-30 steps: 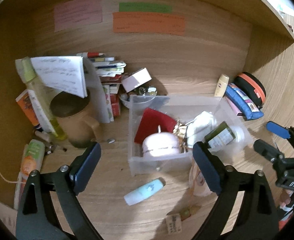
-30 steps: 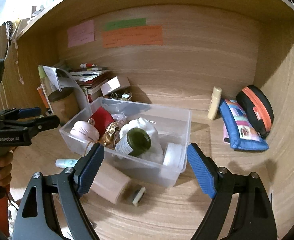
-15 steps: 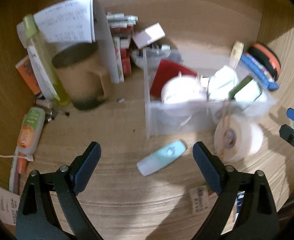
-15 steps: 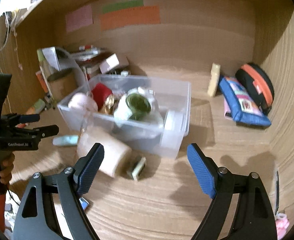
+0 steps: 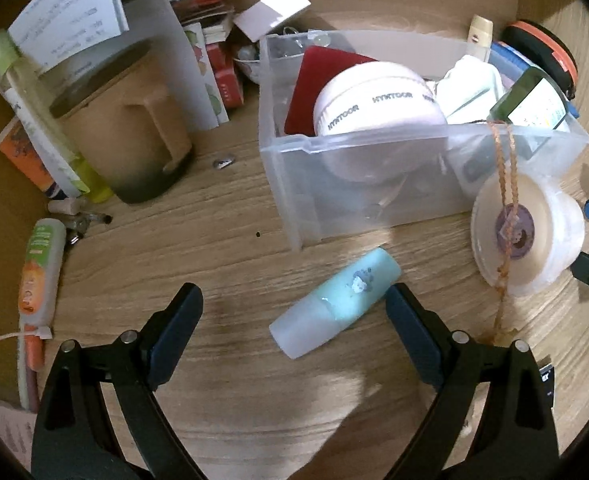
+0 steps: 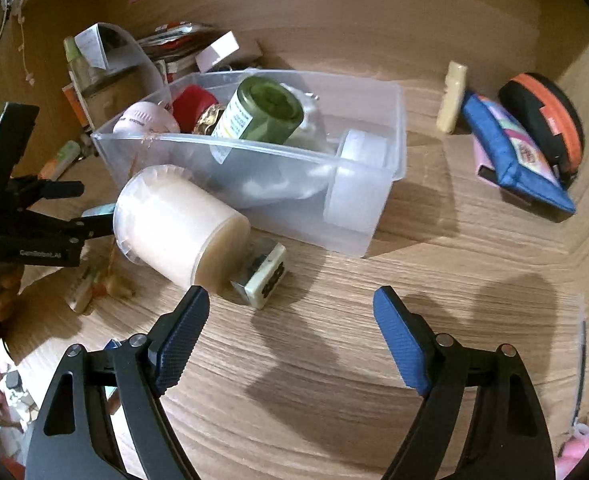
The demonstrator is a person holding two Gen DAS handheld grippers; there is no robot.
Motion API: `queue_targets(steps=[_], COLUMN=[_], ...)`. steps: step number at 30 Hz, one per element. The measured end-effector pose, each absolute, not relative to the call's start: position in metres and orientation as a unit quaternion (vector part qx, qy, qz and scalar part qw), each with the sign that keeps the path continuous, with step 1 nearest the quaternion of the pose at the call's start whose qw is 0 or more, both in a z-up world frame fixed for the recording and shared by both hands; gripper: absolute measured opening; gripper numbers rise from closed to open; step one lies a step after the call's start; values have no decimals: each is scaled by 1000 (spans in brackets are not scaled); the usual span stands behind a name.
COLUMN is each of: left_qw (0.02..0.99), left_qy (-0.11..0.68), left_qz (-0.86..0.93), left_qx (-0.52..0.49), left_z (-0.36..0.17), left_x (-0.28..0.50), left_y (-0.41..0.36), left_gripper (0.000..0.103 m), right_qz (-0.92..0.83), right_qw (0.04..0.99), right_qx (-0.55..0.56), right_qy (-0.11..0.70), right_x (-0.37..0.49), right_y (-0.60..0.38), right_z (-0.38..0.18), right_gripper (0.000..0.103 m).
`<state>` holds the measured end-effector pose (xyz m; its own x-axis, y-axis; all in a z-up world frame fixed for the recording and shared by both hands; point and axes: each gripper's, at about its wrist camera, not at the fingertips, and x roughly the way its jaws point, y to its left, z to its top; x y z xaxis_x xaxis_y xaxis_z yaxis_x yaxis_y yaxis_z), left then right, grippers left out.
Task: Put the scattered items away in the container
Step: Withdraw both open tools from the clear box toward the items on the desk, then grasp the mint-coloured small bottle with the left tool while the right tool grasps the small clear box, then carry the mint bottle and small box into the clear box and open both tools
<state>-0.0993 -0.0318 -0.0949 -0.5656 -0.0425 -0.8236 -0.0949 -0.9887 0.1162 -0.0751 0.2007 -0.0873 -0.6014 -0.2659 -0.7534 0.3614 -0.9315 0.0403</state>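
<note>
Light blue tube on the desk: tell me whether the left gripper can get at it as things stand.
Probably yes. The left gripper hangs open just over the light blue tube, which lies alone on bare desk, clear of the container.

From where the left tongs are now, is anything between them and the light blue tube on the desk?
Nothing visible. The left tongs are open, and the tube lies on bare wood between their fingers, its far end near the right finger. The bin and the roll lie beyond it.
</note>
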Motion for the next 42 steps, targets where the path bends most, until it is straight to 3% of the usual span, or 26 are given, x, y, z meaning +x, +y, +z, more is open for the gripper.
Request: queue_targets(steps=[5,8,11,15,17,19,23,26,42], left_qw=[18,28,38,54,59,67,74,75,87], left_qy=[53,42,36,37,43,45,43,40,17], left_qz=[883,882,883,885,886,886,886,886,915], left_qx=[-466,-468,-466,-461,-457,-456,-455,-456,-394], left_z=[-97,-97,-97,-97,-97,-99,-99,-98,-58], left_x=[-102,-101,-98,-93,-91,-91,-93,-95,-65], left_y=[-37,-40,-40,-38,-36,-37,-42,-40,-19], left_gripper=[85,79,69,52,44,37,25,24,24], right_qz=[-886,-880,-881,-878,-878,-877,-877,-881,-908], right_qw=[182,188,185,197,199,201,203,198,178], right_qx=[421,432,432,431,431,431,432,426,380], right_qy=[62,61,66,62,63,61,57,53,-3], right_x=[-82,-87,-89,-90,-90,-91,-91,-90,-67], right_y=[195,192,189,187,187,186,186,187,222], right_z=[-94,-99,-99,-98,-99,-99,-99,-98,-61], right_gripper=[71,57,50,29,28,21,20,16,15])
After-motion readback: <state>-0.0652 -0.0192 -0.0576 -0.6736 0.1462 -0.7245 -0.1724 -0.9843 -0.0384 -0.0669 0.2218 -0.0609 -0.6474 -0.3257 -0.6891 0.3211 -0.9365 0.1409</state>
